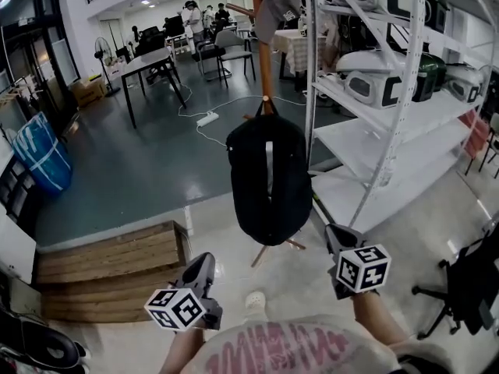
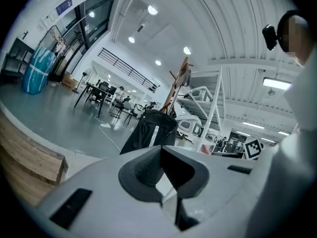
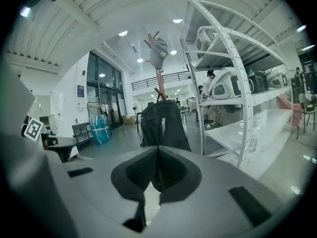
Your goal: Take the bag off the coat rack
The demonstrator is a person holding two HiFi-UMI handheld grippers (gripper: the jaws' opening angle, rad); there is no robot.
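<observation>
A black backpack [image 1: 269, 176] with a pale vertical stripe hangs by its top loop on a brown wooden coat rack [image 1: 263, 53]. A grey garment hangs higher on the rack. In the head view my left gripper [image 1: 199, 275] is low, left of the bag, and my right gripper [image 1: 337, 240] is low at its right; both stand short of it. The bag [image 2: 151, 131] lies ahead of the left gripper [image 2: 161, 150], whose jaws are shut and empty. In the right gripper view the bag [image 3: 162, 123] hangs straight ahead of the right gripper [image 3: 157, 152], jaws shut with nothing between them.
A white metal shelving unit [image 1: 390, 115] with helmets and gear stands close on the bag's right. A wooden platform [image 1: 109, 267] lies at lower left. A black office chair [image 1: 468, 287] is at far right. Tables, chairs, a floor cable and people are farther back.
</observation>
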